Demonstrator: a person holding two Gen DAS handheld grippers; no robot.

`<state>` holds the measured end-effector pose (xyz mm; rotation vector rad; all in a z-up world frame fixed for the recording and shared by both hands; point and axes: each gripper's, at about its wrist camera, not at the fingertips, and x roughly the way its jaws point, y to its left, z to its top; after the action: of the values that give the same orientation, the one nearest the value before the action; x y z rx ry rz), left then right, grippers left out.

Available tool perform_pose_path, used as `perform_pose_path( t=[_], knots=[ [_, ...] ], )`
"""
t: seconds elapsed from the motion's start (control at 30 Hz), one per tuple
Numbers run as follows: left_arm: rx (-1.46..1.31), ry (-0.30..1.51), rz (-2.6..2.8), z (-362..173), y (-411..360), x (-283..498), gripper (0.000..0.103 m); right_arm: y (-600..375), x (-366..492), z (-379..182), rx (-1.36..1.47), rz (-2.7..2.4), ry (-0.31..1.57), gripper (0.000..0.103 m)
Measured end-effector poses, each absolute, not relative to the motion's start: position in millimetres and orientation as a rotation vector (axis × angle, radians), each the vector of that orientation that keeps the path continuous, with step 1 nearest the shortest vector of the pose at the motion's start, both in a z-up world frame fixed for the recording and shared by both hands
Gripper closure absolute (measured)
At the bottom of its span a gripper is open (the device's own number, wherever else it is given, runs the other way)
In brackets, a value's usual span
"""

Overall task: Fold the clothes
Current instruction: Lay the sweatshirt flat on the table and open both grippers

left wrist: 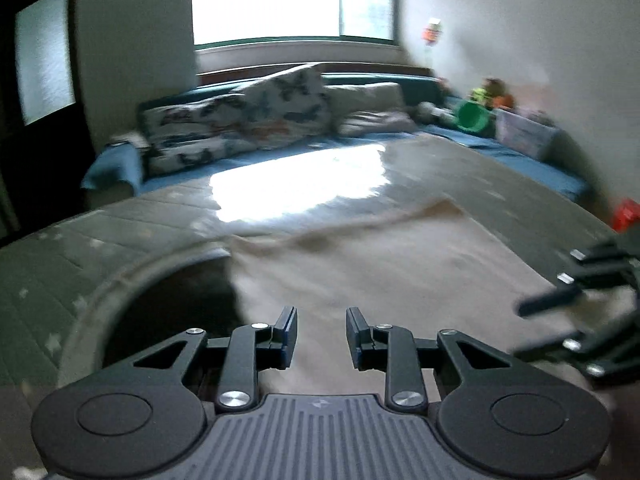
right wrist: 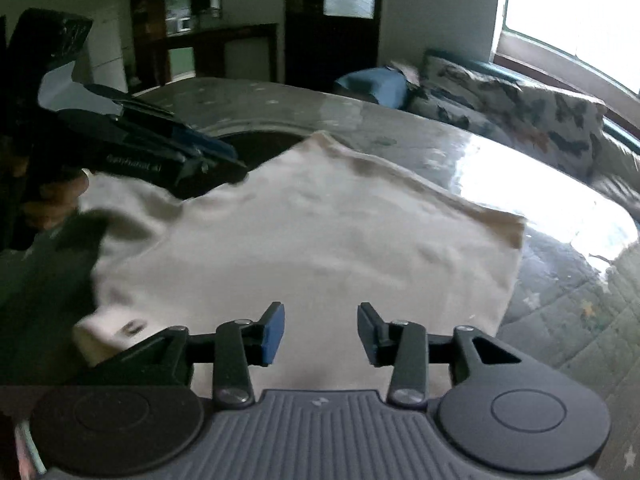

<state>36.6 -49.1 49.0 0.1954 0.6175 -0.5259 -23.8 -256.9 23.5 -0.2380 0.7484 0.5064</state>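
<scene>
- I work over a bed covered by a grey-green quilted spread point(left wrist: 120, 232) with small pale stars stitched across it.
- A pale beige garment point(right wrist: 320, 240) lies spread flat on that quilt, one corner pointing toward the far side (its weave is too blurred to read).
- Beside the garment sits a round, dark-hollowed basket point(left wrist: 160, 308), its rim resting on the quilt and touching the cloth's edge.
- Bright window glare washes out a patch of the quilt point(left wrist: 296, 184) just beyond the garment.
- Along the far edge, patterned pillows point(left wrist: 240, 120) rest on a blue sheet point(left wrist: 520, 156).
- A green bucket point(left wrist: 474, 116) and a clear box point(left wrist: 524, 132) sit on that blue strip too.
</scene>
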Motion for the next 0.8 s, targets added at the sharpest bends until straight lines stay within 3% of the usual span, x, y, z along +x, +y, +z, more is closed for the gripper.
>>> perform_pose_path(
  t=[0.4,0.8],
  knots=[
    [0.291,0.558,-0.700,26,-55,-68,0.074,-249,-110,9,-0.272,0.495,0.620,0.057],
    [0.336,0.564,-0.726,29,-37,-84,0.071,-256,-128,24,-0.260,0.499,0.566,0.056]
  ],
)
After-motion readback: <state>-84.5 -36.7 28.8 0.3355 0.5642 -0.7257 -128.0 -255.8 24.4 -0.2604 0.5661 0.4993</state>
